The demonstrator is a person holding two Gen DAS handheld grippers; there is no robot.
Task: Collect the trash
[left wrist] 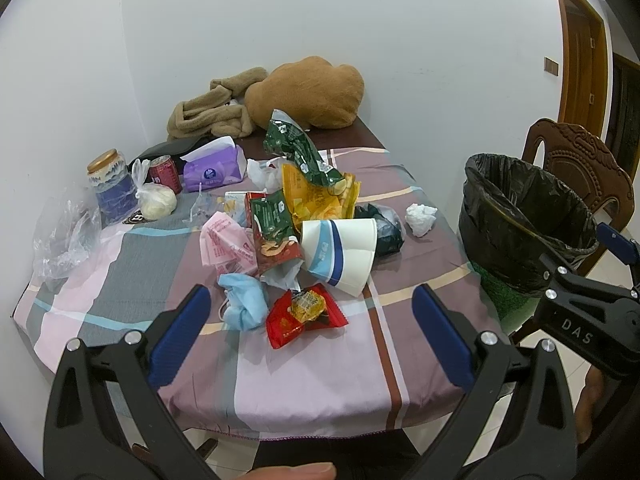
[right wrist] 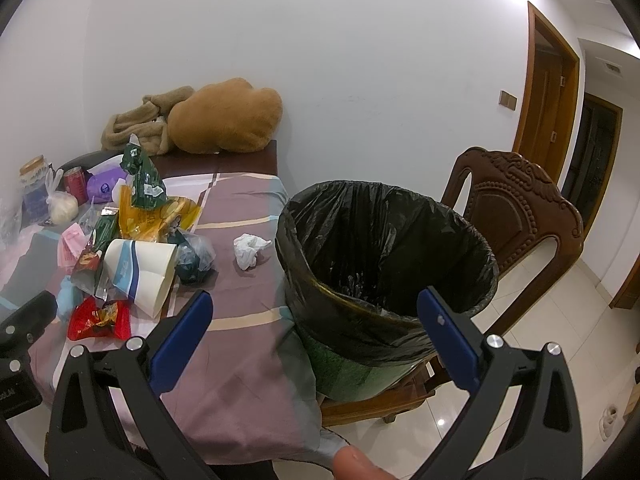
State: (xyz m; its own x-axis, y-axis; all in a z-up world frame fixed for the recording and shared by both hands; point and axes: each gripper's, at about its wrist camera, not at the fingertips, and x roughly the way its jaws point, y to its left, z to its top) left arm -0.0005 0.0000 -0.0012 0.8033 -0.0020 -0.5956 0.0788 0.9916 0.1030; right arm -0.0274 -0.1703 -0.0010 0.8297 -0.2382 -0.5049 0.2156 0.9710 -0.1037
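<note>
The left hand-held gripper point(left wrist: 312, 336) hovers with fingers spread apart and empty over the near edge of the cloth-covered surface point(left wrist: 320, 376). The red snack wrapper point(left wrist: 306, 316) lies just beyond and between its fingertips, beside a crumpled blue face mask point(left wrist: 244, 300). The right hand-held gripper point(right wrist: 316, 336), also spread wide and empty, faces the black-lined trash bin point(right wrist: 384, 272) standing on a wooden chair point(right wrist: 520, 216) beside the surface.

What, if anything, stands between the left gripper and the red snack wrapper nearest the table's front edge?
Nothing visible does. The left gripper is open, and only bare tablecloth lies before the red snack wrapper. The blue face mask sits beside it, to the left.
</note>
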